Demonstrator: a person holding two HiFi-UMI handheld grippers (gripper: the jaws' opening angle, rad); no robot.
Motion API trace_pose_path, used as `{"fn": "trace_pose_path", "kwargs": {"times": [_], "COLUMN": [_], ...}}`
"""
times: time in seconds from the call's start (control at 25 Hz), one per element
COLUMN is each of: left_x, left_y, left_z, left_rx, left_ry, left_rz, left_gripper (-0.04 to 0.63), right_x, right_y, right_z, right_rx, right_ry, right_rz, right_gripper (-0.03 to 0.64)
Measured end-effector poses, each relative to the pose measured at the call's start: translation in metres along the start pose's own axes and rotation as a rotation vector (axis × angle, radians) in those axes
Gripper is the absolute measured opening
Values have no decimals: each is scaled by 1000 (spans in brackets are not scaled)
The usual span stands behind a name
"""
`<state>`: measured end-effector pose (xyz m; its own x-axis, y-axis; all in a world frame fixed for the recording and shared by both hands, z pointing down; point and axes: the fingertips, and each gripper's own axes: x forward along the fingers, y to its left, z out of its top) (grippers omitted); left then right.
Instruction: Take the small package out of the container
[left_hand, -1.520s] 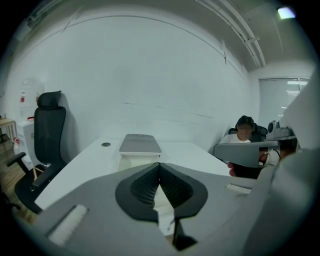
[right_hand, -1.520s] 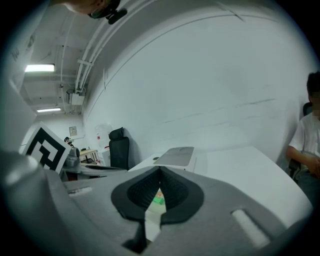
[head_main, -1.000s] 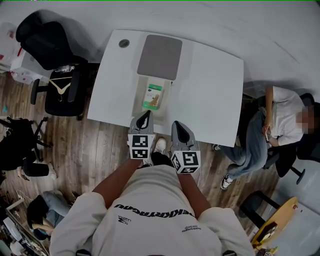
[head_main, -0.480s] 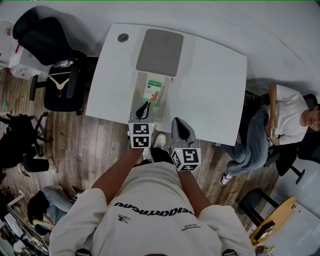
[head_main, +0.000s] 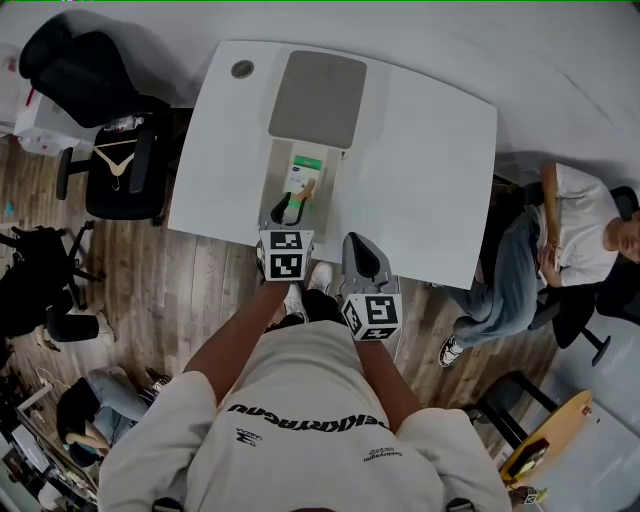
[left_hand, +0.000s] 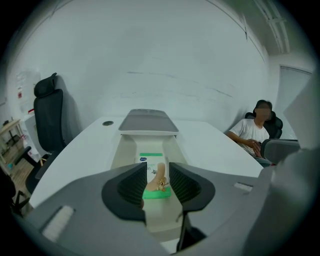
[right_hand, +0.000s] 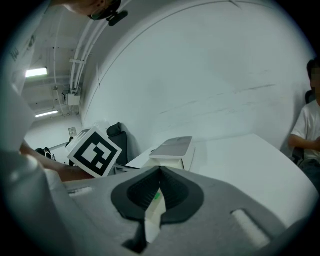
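Two grippers showed in the head view, at the near edge of the table (head_main: 425, 170). The left gripper (head_main: 287, 212) pointed into the near end of the container (head_main: 274, 188). The right gripper (head_main: 360, 248) hung off to that side, apart from the container. The package (head_main: 304, 180) lay flat inside, just beyond the left gripper's tips. Its long axis ran away from the person, in line with the container and with the way that gripper pointed. The lid (head_main: 318, 98) lay beyond the container's far end. The left gripper was plainly the nearer one.

In the left gripper view the jaws stood apart and had just been opening. The package (left_hand: 154, 161) showed straight ahead through the gap, lower than the pads and not pressed by them. The jaws opened across its narrow width, so I judged that a reach forward and down would put a pad on either long side.

In the right gripper view the jaws met at the tips, with nothing clamped that I could make out. A pale sliver with a green fleck showed in the slot below them. It was probably the container seen past the jaws, though the view was too tight to be sure. The lid (right_hand: 175, 146) sat ahead and the left gripper's cube (right_hand: 94, 152) off to the side.
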<state>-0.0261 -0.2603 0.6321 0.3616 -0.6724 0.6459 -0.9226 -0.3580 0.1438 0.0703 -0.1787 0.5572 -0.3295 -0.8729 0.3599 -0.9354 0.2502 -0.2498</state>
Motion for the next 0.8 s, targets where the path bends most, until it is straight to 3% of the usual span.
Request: {"fn": "trace_pose_path", "kwargs": {"times": [0.36,0.8], "left_x": [22,43], "left_y": [6,6], "left_z": [-5,-12], "left_rx": [13,18], "left_ry": [78,151], "left_rz": [15,21], "left_gripper": [227,305], "right_x": [0,2], "right_y": [-2,-7], "right_z": [-3,-9], "right_rx": [6,14], "right_ry": [10,25], "right_rz": [3,-3], "right_gripper": [-2,-2]}}
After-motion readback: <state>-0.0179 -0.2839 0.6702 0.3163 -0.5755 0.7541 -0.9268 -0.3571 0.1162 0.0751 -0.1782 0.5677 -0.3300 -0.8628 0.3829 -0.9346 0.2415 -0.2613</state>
